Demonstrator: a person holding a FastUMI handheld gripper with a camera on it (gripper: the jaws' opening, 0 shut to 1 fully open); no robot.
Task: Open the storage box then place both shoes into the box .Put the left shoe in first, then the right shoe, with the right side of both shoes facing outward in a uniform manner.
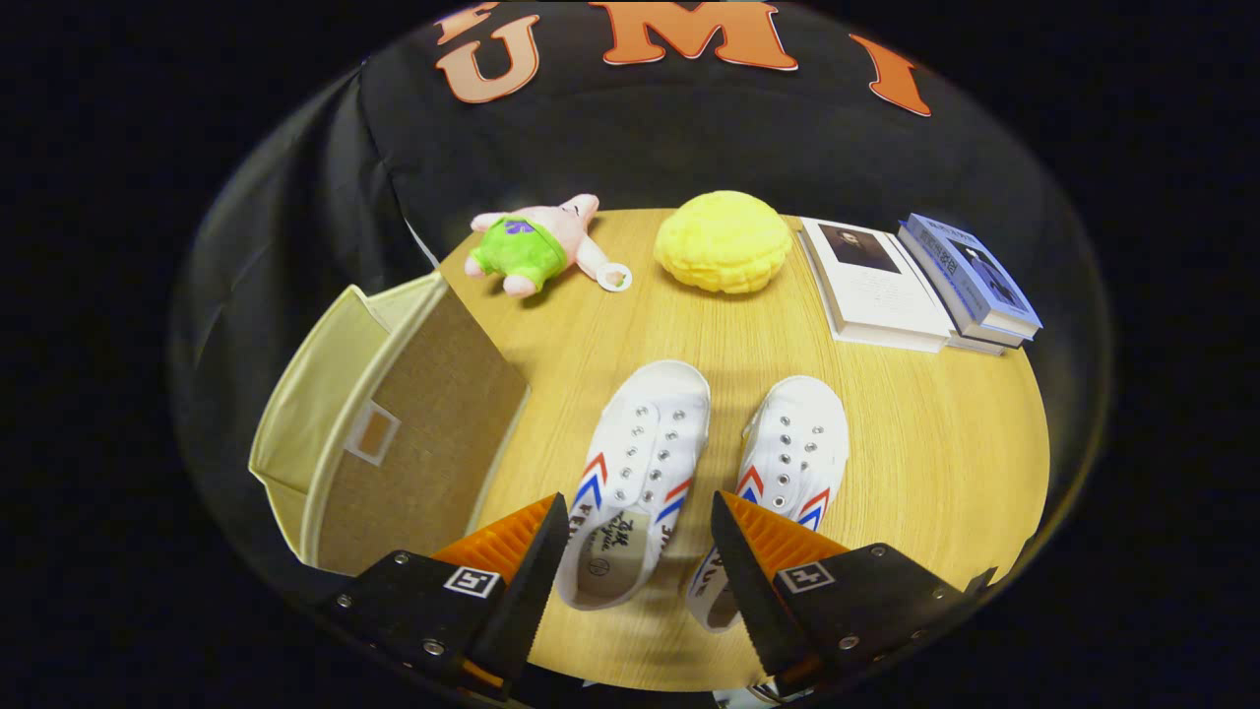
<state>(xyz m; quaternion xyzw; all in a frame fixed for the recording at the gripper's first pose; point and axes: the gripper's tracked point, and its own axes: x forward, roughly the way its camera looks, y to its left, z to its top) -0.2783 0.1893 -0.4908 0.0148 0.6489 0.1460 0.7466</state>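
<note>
Two white sneakers with red and blue chevrons lie side by side on the round wooden table point(935, 443), toes pointing away from me. The left shoe point(640, 463) has its heel opening between my fingers, below them. The right shoe point(792, 448) lies beside it, its heel partly hidden behind my right finger point(748, 561). My gripper point(640, 512) is open and holds nothing. A beige fabric storage box point(394, 423) stands left of the shoes, its brown lid point(423, 433) swung up and its pale inside showing.
At the table's far side lie a pink and green plush toy point(536, 246), a yellow bun-shaped cushion point(724, 241) and, to the right, a white book point(876, 286) beside stacked blue books point(970, 281). The black cloth wall stands behind the table.
</note>
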